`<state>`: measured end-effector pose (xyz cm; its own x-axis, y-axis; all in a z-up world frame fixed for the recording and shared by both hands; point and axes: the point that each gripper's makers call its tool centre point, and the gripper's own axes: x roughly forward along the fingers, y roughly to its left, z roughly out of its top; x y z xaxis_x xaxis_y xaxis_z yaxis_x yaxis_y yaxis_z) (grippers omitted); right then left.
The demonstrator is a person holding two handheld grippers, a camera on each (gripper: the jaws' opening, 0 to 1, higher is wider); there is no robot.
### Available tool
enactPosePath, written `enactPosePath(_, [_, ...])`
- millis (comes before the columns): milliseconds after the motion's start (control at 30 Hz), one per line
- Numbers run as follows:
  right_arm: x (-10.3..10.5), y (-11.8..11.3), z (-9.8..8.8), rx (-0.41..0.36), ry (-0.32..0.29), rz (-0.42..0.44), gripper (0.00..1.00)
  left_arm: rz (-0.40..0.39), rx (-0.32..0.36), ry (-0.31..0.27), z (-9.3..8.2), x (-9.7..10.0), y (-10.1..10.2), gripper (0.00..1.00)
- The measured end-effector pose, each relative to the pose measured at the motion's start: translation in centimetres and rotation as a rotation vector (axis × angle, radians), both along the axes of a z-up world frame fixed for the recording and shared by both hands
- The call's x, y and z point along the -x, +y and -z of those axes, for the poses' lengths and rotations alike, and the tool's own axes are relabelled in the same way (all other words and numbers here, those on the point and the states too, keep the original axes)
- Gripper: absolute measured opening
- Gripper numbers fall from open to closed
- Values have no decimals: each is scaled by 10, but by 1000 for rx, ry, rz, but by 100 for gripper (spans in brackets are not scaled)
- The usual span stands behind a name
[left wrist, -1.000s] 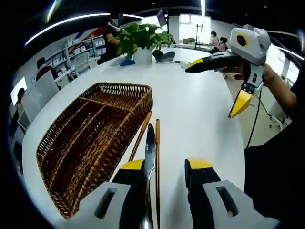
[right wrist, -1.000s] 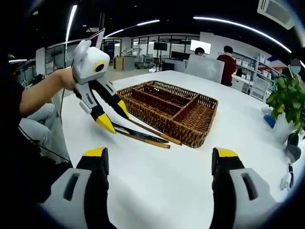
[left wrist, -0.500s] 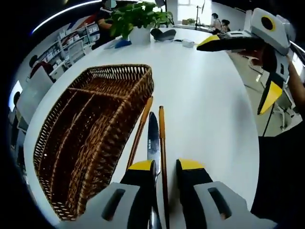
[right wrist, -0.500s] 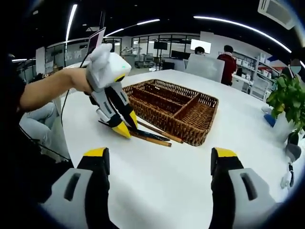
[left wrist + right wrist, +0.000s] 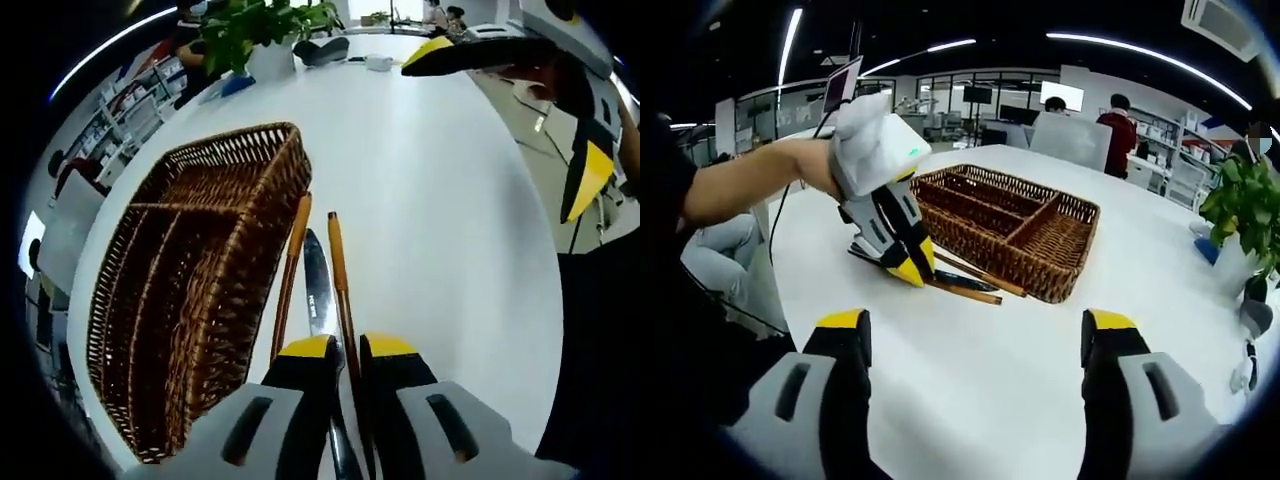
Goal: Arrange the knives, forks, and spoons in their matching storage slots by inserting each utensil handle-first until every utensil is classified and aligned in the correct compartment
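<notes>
Left claw (image 5: 345, 352) has its yellow-tipped jaws drawn nearly together over the knife (image 5: 318, 290), whose dull steel blade runs out from between them; whether they actually pinch it I cannot tell. Two slim wooden-handled utensils (image 5: 337, 260) flank the knife, all three lying on the white desk (image 5: 440, 200) just right of the wicker basket (image 5: 180, 290). That basket is brown, woven and rectangular, split into long compartments. In the right gripper view the left claw (image 5: 908, 268) touches down on the utensils beside the basket (image 5: 1010, 225). Right claw (image 5: 975, 335) hangs with jaws wide apart above bare desk, with much open room to the right and a potted plant (image 5: 265, 25) far off
</notes>
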<state>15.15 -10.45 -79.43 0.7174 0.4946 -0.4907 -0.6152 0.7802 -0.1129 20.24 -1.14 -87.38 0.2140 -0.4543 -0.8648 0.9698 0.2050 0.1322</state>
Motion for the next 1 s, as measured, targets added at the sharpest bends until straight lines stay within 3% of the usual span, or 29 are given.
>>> enactPosePath(500, [0,3,5,11,14,-11,87,46,2,25,1,3,-4,5])
enactPosePath(567, [0,5,5,9,13,-12,87,19,24,54,1,2,-4,5])
enactPosePath(1000, [0,6,4,1,12,-12,87,1,28,106,1,9,-4,3])
